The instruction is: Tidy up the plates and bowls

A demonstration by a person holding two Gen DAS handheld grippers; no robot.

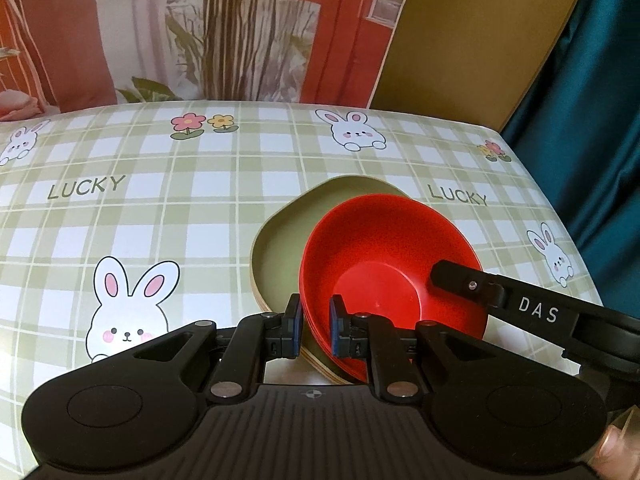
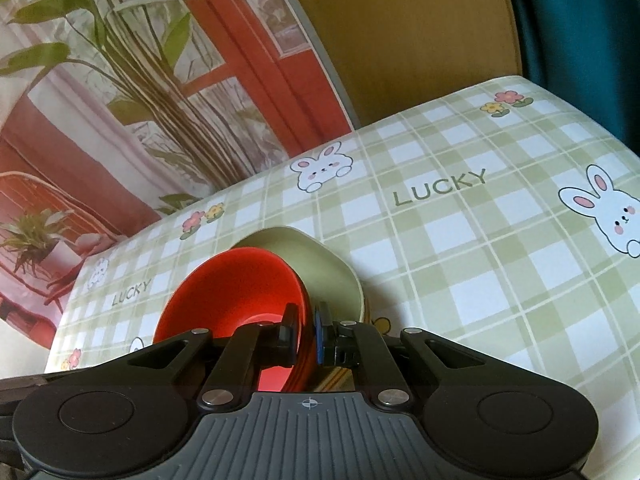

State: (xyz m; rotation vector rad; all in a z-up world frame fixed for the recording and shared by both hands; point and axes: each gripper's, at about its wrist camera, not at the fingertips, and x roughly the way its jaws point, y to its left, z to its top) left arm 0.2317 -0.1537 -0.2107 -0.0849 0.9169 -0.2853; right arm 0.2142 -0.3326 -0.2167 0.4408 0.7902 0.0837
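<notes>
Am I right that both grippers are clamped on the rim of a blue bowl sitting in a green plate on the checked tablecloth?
Not quite: the bowl is red, not blue, as the left wrist view shows. Otherwise yes: the left gripper and right gripper each pinch its rim, and it sits in the green plate on the checked tablecloth.

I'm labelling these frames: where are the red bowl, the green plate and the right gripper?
red bowl (image 1: 376, 300), left wrist view, inner base.
green plate (image 1: 280, 256), left wrist view, bare inner surface.
right gripper (image 2: 307, 334), right wrist view, between fingertips.
</notes>
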